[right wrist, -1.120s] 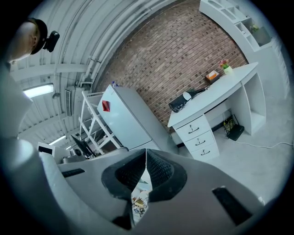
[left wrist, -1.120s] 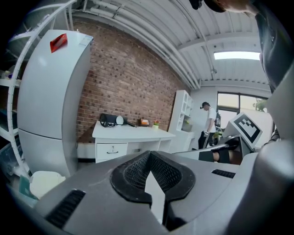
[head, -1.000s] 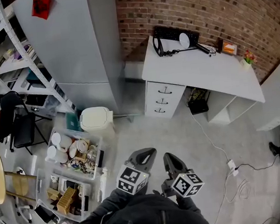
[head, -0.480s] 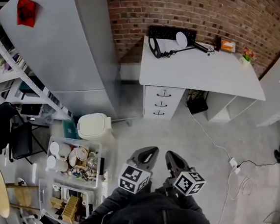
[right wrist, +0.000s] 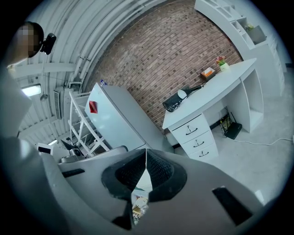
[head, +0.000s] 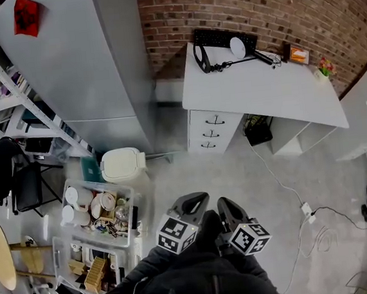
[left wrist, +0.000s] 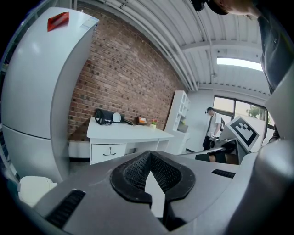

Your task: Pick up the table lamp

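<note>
Brick wall (head: 253, 0) backs a white tabletop (head: 275, 92) at the far side of the room, with a stack of drawers (head: 214, 130) under its left end and open grey floor (head: 251, 175) in front. On that tabletop, at the back edge close to the wall, sits the table lamp (head: 239, 49). Its dark ring-shaped part is at the left end, and its thin arm runs off to the right, so its long axis lies roughly along the wall and across the line of approach. The left gripper (head: 190, 206) and the right gripper (head: 230, 210) are held side by side low in the head view, close to the person's body. Both are well apart from the lamp, with the whole stretch of floor and the depth of the tabletop between. Each gripper has its jaws closed together with nothing in them, as both gripper views show. From here the lamp lies straight ahead and a little to the right, so the right gripper looks slightly better lined up with it, though neither is within reach. Both would need their jaws opened before any grasp
</note>
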A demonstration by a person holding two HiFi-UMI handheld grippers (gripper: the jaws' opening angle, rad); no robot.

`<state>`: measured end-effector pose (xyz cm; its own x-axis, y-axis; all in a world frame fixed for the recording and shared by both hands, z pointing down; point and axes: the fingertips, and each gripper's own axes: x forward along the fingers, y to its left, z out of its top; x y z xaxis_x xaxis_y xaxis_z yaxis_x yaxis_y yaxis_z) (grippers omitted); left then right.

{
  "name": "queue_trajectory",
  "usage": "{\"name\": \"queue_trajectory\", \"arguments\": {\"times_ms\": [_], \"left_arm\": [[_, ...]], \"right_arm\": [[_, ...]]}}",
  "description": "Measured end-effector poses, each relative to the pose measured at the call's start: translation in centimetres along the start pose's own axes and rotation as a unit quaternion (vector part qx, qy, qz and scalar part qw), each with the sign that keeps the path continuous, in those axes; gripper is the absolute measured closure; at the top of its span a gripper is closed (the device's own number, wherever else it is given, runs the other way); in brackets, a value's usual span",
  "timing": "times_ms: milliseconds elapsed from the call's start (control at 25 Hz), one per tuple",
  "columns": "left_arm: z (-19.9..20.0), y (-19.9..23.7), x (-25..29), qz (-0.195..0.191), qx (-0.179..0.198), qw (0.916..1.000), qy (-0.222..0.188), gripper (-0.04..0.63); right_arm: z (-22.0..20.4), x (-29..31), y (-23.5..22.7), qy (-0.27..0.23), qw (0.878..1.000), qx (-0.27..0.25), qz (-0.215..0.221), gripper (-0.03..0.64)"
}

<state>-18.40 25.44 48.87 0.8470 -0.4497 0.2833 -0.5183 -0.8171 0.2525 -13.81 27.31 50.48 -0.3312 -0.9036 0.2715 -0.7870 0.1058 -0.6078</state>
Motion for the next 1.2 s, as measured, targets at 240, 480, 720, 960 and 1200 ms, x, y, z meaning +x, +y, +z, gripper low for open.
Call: {"name": "queue_trajectory", "arguments": {"times_ms": [240,480,720,960,1200], "left_arm": [[-0.2,0.5,0.1,-0.001,-0.007,1.0,0.005,0.588],[0.1,1.7,0.8,0.006,-0.018,0.9998,0.007,0.588],[0.5,1.9,2.5,0.002,-0.02,0.9997,0.011,0.588],[0.9,2.9,4.9,0.007,-0.021,0.9996,0.016,0.588],[2.8,3.9,8.3,0.006,-0.016,0.9998,0.012,0.588]], "right_arm": [[0.0,0.7,0.2,0.007,1.0,0.009,0.003,0.604],[0.3,1.4,-0.4,0.013,1.0,0.016,0.0,0.604],[1.6,2.5,-1.9,0.011,0.999,0.037,-0.001,0.604],[2.8,4.3,-3.4,0.016,0.999,0.04,0.007,0.604],[6.0,6.2,-5.6,0.013,0.999,0.041,0.006,0.604]]}}
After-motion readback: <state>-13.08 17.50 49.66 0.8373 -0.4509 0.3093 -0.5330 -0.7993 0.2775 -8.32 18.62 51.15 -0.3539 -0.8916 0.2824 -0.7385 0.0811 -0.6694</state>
